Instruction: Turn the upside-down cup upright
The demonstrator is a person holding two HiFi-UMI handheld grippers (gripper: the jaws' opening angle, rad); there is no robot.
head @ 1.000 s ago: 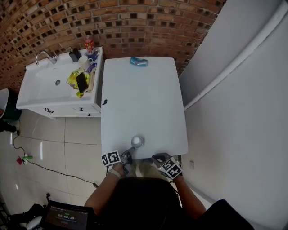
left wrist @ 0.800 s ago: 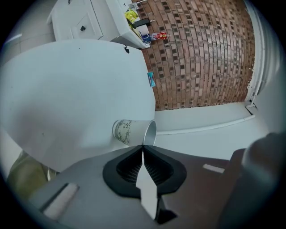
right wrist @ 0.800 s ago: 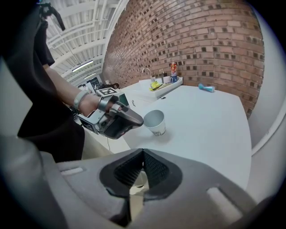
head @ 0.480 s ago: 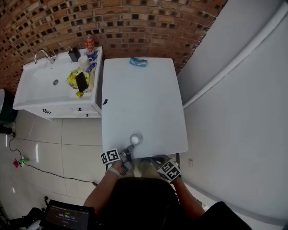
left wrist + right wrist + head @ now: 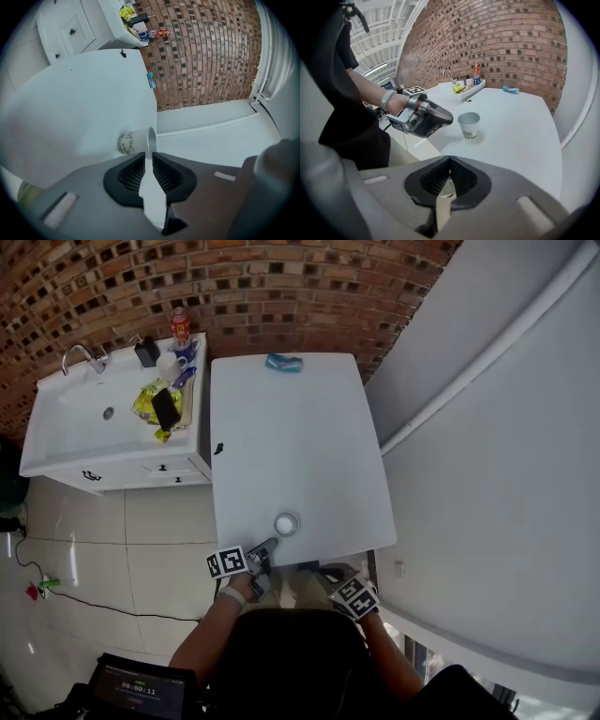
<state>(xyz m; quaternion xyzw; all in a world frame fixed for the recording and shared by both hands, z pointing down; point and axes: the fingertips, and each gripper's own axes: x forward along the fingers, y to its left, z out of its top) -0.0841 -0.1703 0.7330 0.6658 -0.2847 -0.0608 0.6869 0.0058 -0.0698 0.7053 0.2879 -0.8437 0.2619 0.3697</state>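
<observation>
1. The cup (image 5: 286,523) stands on the white table (image 5: 300,427), close to the near edge and about halfway along it. Its open mouth faces up.
2. The cup is white with a dark picture on its side.
3. The left gripper (image 5: 269,544) is at the near edge of the table. Its tip points at the cup and is just beside it, not touching.
4. The left gripper's jaws are only a tiny bit apart. There is a thin slit between them and nothing in it.
5. The right gripper (image 5: 326,570) is just off the near edge of the table, near its right corner. It is farther from the cup than the left one.
6. The right gripper's jaws are pressed together at the tip, and they hold nothing.
7. A small blue thing (image 5: 283,363) lies at the far edge of the table.
8. A white sink unit (image 5: 66,427) stands by the table's left side. Bottles and other small things sit on it.
</observation>
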